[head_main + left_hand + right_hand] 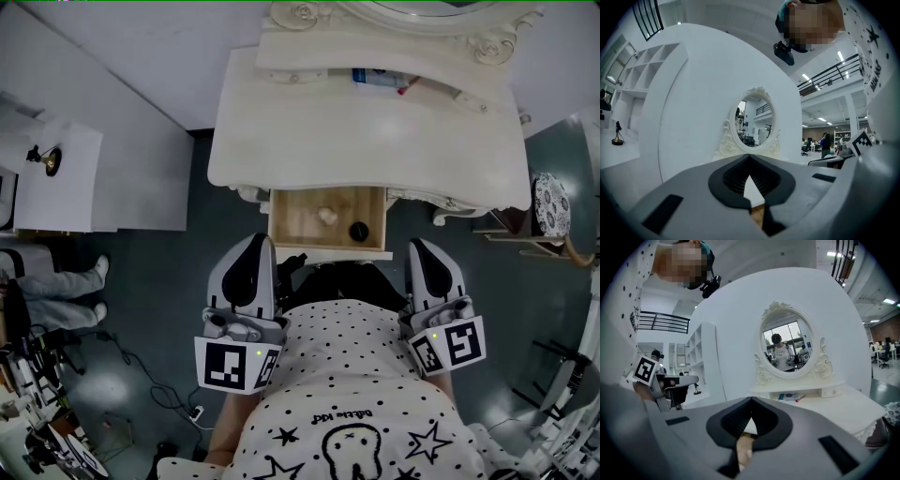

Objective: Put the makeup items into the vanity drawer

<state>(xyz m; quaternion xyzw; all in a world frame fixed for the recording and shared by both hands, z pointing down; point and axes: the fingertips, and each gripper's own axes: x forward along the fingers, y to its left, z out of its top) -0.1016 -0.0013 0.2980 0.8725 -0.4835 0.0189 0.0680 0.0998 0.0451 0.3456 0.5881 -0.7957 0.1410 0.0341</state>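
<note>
The cream vanity (366,141) stands ahead of me with its wooden drawer (284,221) pulled open. Inside the drawer lie a small cream item (326,216) and a black round item (358,231). A blue-and-white item (375,78) and a thin red item (408,86) rest on the shelf under the mirror (785,344); the right gripper view shows them too, the blue-and-white item (787,397) beside the red item (800,398). My left gripper (258,240) and right gripper (417,244) hover just short of the drawer front, one at each side. Both are shut and hold nothing.
A white side cabinet (66,202) with a small dark figurine (45,159) stands at the left. A stool with a patterned seat (551,203) stands right of the vanity. Another person's legs (56,281) and floor cables (159,389) are at the left.
</note>
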